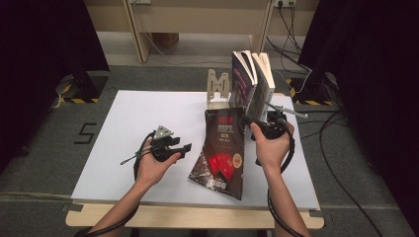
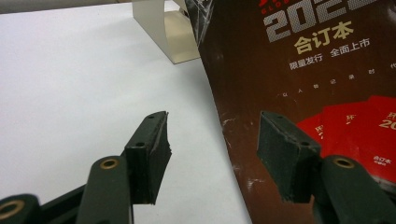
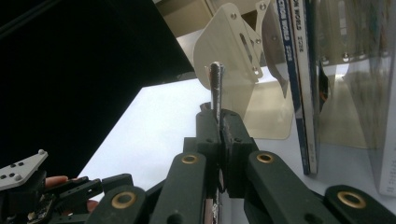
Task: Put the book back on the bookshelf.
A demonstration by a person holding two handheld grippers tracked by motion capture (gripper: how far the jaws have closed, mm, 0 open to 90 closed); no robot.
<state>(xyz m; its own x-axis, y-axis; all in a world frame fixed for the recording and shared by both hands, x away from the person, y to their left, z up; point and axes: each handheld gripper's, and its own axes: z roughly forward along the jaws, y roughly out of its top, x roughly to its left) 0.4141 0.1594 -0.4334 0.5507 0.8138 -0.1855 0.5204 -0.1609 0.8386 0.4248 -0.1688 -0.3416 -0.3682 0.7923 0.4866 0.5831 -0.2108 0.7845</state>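
Observation:
A dark magazine (image 1: 225, 148) with a red and white cover print slants on the white table (image 1: 138, 128), its top end raised. My right gripper (image 1: 247, 121) is shut on that top edge; in the right gripper view the thin edge (image 3: 215, 84) stands up from between the closed jaws (image 3: 219, 116). My left gripper (image 1: 187, 148) is open just left of the magazine. In the left gripper view its jaws (image 2: 212, 140) stand apart, one over the table and one over the cover (image 2: 303, 60), with no pad pressing on it.
Several books (image 1: 252, 79) stand upright at the table's back edge, next to a pale metal bookend (image 1: 218, 89). The right gripper view has those books (image 3: 299, 70) and the bookend (image 3: 233, 51) close ahead. Cables lie on the floor to the right.

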